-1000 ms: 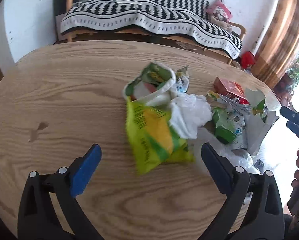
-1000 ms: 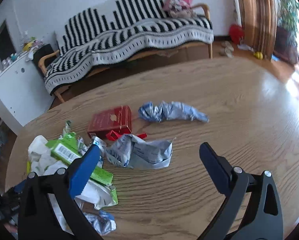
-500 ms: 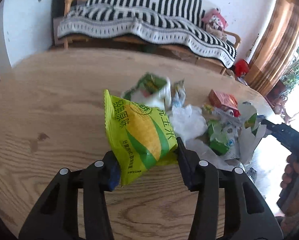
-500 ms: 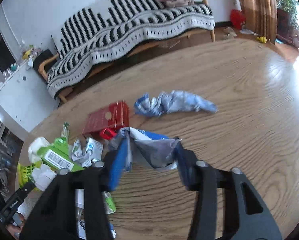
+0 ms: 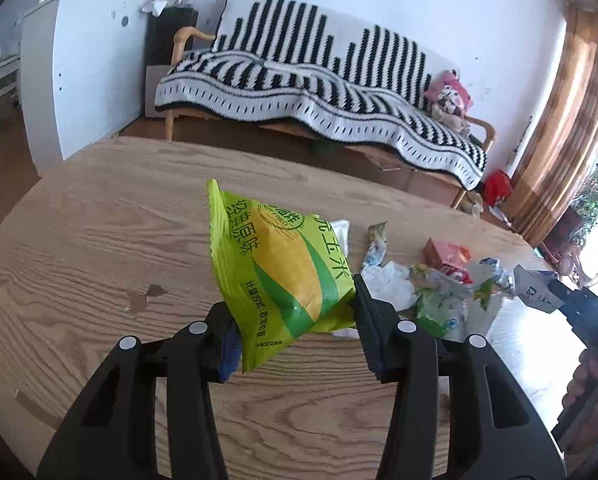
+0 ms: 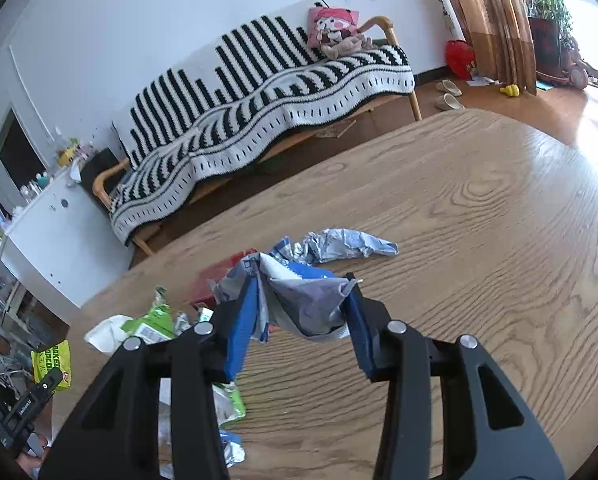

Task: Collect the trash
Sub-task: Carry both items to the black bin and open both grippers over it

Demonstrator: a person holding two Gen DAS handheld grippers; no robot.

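Note:
A yellow-green corn snack bag point(image 5: 283, 264) hangs above the wooden table point(image 5: 99, 240), and my left gripper point(image 5: 295, 308) is shut on its lower part. In the right wrist view, a crumpled blue-and-grey wrapper point(image 6: 307, 296) is raised off the table between the pads of my right gripper point(image 6: 301, 292), whose jaws are closing on it. A twisted blue-silver wrapper point(image 6: 339, 244) lies just beyond it. A red box point(image 5: 445, 254) and a pile of green and white wrappers point(image 5: 431, 300) lie on the table between the two grippers.
A sofa with a black-and-white striped blanket point(image 5: 319, 88) stands behind the table, and a white cabinet point(image 5: 83, 72) is to its left. A person's hand point(image 5: 587, 384) holds the right gripper at the table's right edge. Bare wood point(image 6: 499, 240) stretches right of the wrappers.
Both grippers were wide open above the trash. The left closed on the snack bag and lifted it. The right closed on the blue-and-grey wrapper and raised it slightly.

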